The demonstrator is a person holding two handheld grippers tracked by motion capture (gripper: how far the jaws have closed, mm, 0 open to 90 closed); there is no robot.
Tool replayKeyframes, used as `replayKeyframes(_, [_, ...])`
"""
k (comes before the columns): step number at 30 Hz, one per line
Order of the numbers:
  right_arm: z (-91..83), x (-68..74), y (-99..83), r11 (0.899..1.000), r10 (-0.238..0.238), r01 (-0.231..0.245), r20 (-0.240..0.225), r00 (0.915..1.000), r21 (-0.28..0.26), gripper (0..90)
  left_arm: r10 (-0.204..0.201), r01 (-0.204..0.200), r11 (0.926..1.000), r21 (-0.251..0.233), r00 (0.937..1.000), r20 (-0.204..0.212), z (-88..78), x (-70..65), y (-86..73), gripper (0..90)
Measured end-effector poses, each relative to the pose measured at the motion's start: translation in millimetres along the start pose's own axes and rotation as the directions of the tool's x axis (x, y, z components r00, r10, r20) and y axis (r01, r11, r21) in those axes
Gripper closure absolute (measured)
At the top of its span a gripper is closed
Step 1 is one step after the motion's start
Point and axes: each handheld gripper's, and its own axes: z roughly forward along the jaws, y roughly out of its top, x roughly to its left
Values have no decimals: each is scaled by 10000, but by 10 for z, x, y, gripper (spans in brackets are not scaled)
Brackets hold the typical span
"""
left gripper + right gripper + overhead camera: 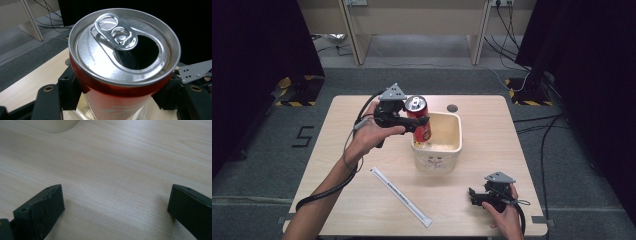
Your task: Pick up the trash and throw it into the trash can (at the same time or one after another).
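The fingers (66,93) of the left gripper (404,120) pinch the opened red aluminium drink can (418,117) by its sides, holding it tilted over the near-left rim of the cream square plastic tub (449,145). To pour well, I think the can opening should stay above the tub and tip slowly. The right gripper (477,197) rests on the pale wooden worktop (362,200), fingers spread and empty; a white wrapped straw (401,196) lies near.

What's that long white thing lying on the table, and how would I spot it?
Start at the cream tub in the middle of the wooden table. Look toward the near edge, to its left: a long thin white wrapped straw lies flat and slanted there. Its slim stick shape sets it apart from the red can held over the tub.
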Motion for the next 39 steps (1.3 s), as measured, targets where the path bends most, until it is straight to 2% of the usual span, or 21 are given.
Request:
replayKeyframes(7, [-2, -1, 1, 10000, -17, 17, 9, 10000, 14, 6, 64, -64, 9999, 153, 10000, -27, 147, -53, 28, 341])
replayKeyframes(10, [-2, 0, 0, 10000, -7, 7, 6, 10000, 17, 6, 131, -133, 9997, 201, 9999, 84, 263, -77, 29, 341])
replayKeyframes(16, [-2, -1, 0, 10000, -15, 15, 2, 10000, 8, 6, 14, -19, 9996, 289, 9999, 151, 402, -98, 6, 341])
replayKeyframes(21, [0, -2, 0, 10000, -28, 28, 11, 10000, -13, 6, 15, -20, 9989, 462, 9999, 113, 563, -104, -41, 341])
replayKeyframes(26, [0, -2, 0, 10000, -32, 32, 12, 10000, -12, 6, -7, 0, 9984, 565, 9999, 120, 641, -96, -89, 340])
replayKeyframes(27, [0, -2, 0, 10000, -31, 31, 10, 10000, -11, 6, 31, -32, 9983, 585, 10000, 21, 683, -86, -117, 340])
replayKeyframes(31, [0, -2, 0, 10000, -34, 34, 23, 10000, -4, 6, -95, 87, 9980, 634, 9999, 120, 748, -62, -168, 340])
replayKeyframes(39, [0, -2, 0, 10000, -32, 32, 19, 10000, -5, 6, -160, 156, 9964, 830, 9999, 41, 843, -35, -251, 339])
